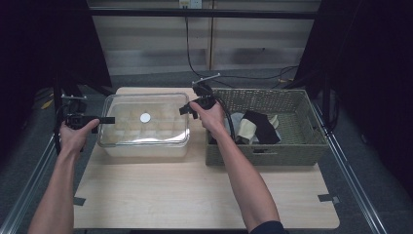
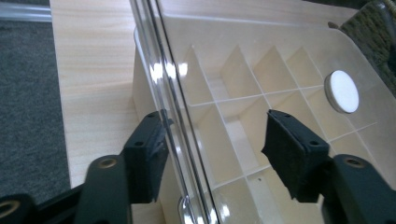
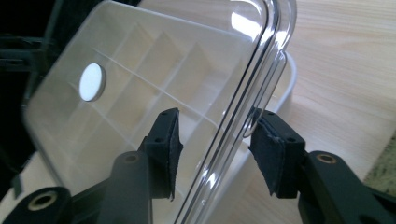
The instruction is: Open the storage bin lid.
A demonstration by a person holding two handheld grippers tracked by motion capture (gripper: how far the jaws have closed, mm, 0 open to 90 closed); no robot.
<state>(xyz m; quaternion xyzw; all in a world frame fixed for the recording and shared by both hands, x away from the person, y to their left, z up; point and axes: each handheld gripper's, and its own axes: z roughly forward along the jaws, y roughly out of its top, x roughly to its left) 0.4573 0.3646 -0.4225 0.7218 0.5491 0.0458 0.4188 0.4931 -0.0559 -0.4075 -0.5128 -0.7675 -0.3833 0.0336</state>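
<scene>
A clear plastic box [image 1: 146,148] with divider compartments stands on the wooden table [image 1: 195,195], its transparent lid [image 1: 160,109] on top with a white round disc [image 1: 145,117] at its middle. My left gripper [image 1: 108,120] is at the box's left end. In the left gripper view its jaws [image 2: 217,149] stand open astride the lid's rim [image 2: 161,84], one pad beside the rim and the other over the lid. My right gripper [image 1: 187,108] is at the box's right end, its jaws [image 3: 215,144] also open astride the lid's rim [image 3: 243,107].
A woven basket [image 1: 297,100] stands right of the box, touching distance from my right hand, with black and pale cloth pieces [image 1: 258,127] inside. Bare wood stretches in front of both. Dark floor and metal rails flank the table.
</scene>
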